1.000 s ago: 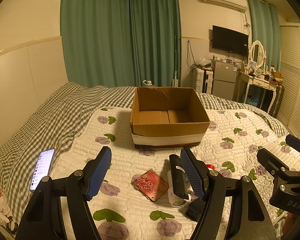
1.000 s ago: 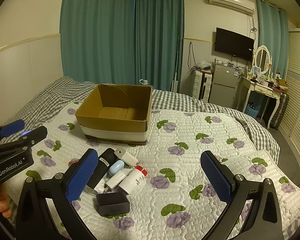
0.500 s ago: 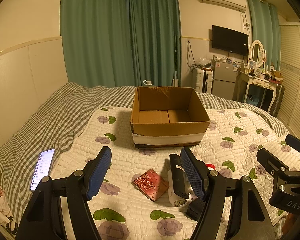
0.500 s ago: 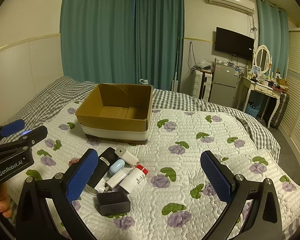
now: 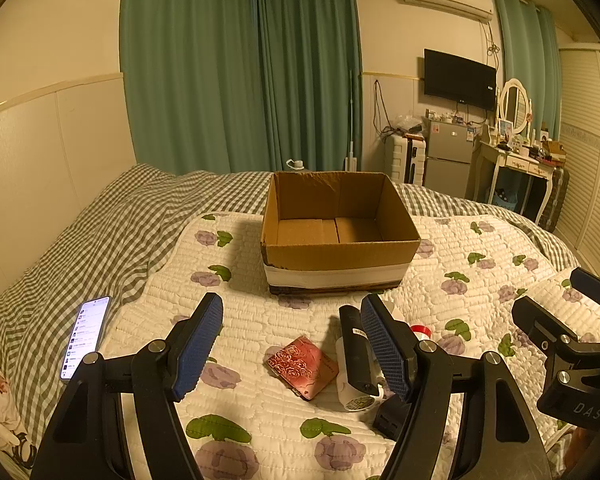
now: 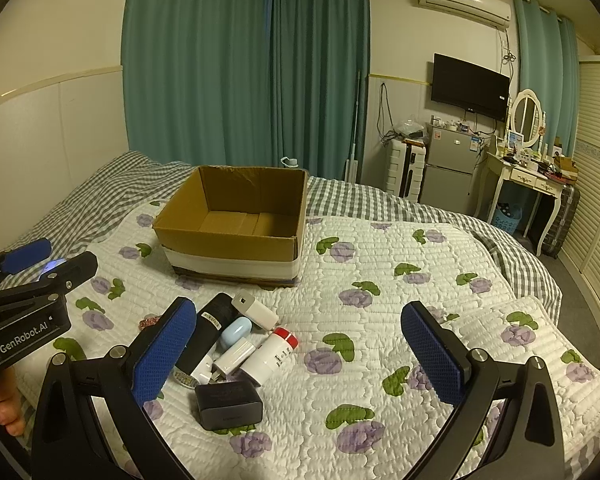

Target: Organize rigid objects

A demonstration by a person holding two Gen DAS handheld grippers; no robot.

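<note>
On quilt before cardboard box (image 5: 339, 254): red case (image 5: 301, 366) light, stiff; grasp across edges. Left gripper (image 5: 292, 344), right gripper (image 6: 300, 354) wide open, empty.

"GenRobot.AI" on the left gripper (image 6: 48, 258) body, "DAS" — partly cut off — on the right gripper (image 5: 555, 300) body

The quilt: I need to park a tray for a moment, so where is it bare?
The quilt lies bare right of the red-capped bottle, out to the checked blanket, and between the cardboard box and the red patterned case. It is crowded where the bottle, black charger and black tube cluster.
</note>
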